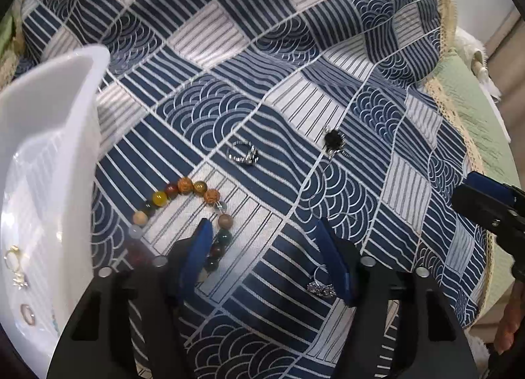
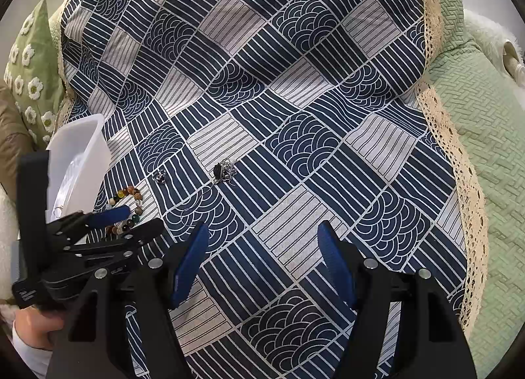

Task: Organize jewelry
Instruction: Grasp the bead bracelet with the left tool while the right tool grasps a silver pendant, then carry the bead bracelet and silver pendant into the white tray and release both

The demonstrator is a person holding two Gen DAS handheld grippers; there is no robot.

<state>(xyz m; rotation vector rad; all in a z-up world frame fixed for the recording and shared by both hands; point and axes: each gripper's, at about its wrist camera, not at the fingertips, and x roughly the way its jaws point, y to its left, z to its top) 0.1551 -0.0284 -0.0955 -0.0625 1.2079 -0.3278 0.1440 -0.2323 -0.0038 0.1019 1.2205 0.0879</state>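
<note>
My left gripper [image 1: 264,231] is open, low over the patterned cloth. A multicoloured bead bracelet [image 1: 183,189] lies by its left finger, partly hidden behind it. A silver ring [image 1: 320,285] lies just inside its right finger. A second silver ring [image 1: 244,153] and a black-stone pendant [image 1: 334,140] on a thin chain lie farther ahead. The white plastic bin [image 1: 65,90] at left holds several small rings. My right gripper [image 2: 262,236] is open and empty, well short of the pendant [image 2: 220,171]. The bracelet [image 2: 129,197], the far ring [image 2: 160,177] and the bin [image 2: 83,139] also show in the right wrist view.
The blue and white cloth [image 2: 295,116] covers a green quilted sofa surface [image 2: 485,116] with a lace edge. A green daisy cushion [image 2: 31,61] sits at far left. The right gripper's body [image 1: 492,211] shows at the right edge of the left wrist view.
</note>
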